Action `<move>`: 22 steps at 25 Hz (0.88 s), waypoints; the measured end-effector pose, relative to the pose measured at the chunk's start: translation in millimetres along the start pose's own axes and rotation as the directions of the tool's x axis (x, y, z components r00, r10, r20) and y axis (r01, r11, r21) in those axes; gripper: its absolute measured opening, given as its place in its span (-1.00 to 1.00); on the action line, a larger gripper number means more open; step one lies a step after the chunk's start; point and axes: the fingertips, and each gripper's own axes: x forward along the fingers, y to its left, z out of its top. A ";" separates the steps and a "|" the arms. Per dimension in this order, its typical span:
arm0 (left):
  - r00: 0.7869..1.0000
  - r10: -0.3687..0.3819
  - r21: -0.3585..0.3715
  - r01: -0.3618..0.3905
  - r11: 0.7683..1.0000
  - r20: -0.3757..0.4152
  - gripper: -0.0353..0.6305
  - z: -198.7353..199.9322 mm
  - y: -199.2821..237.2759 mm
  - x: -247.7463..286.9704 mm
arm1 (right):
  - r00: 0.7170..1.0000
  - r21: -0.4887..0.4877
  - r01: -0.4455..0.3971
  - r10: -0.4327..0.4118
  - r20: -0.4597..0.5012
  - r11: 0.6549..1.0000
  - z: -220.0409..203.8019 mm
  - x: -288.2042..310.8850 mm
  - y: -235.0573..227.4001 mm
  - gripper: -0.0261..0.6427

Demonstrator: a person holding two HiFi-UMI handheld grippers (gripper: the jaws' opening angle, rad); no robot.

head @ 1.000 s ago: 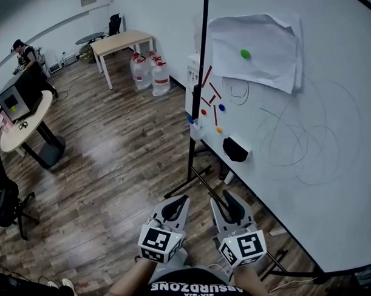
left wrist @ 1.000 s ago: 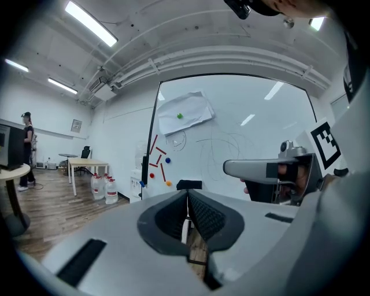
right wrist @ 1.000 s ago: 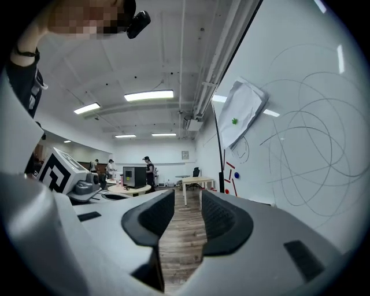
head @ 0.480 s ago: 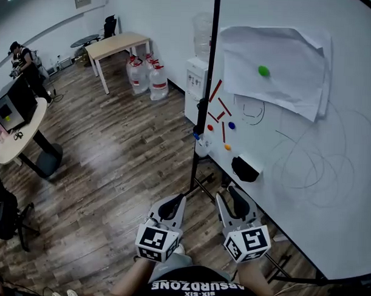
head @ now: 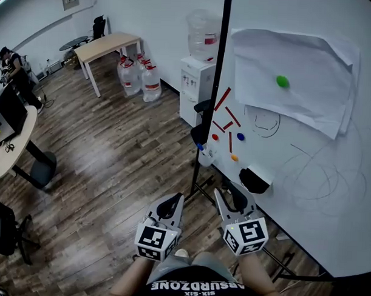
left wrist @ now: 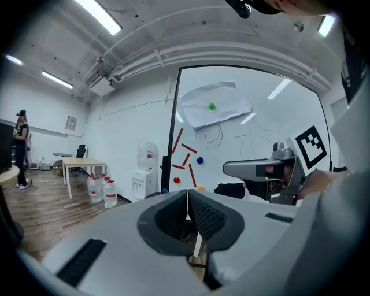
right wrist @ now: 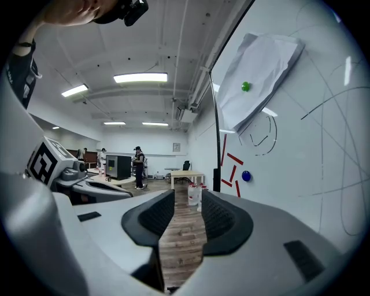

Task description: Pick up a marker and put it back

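Several red markers (head: 222, 98) cling to the whiteboard (head: 311, 209) at the right, beside round red (head: 215, 137), blue (head: 240, 136) and orange (head: 234, 157) magnets. They also show in the left gripper view as red markers (left wrist: 189, 149), and in the right gripper view as red markers (right wrist: 235, 158). A black eraser (head: 255, 180) sits lower on the board. My left gripper (head: 171, 206) hangs low in front of me, jaws closed to a hairline gap, holding nothing (left wrist: 188, 199). My right gripper (head: 232, 200) is beside it, just below the eraser, open and empty (right wrist: 188, 205).
Paper sheets (head: 291, 75) hang under a green magnet (head: 282, 81). The board's black post (head: 214, 97) and stand feet reach onto the wooden floor. A water dispenser (head: 197, 84), water bottles (head: 136, 79), a table (head: 107, 44), a round desk (head: 9, 144) and a person (head: 9, 65) are farther left.
The head view has drawn nearer to the whiteboard and turned, so the markers and eraser sit closer above the grippers. Both grippers keep much the same low pose.
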 end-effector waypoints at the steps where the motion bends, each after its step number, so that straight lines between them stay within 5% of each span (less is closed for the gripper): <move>1: 1.000 -0.004 0.000 0.004 1.000 -0.005 -0.87 -2.5 2.9 1.6 | 1.000 -0.002 0.003 -0.003 -0.006 1.000 -2.4 5.4 -0.5 -0.56; 22: 0.999 0.005 -0.020 -0.006 1.000 -0.052 -0.87 -20.4 44.3 46.4 | 0.993 -0.004 -0.025 0.024 -0.118 1.000 -47.7 96.3 -27.6 -0.56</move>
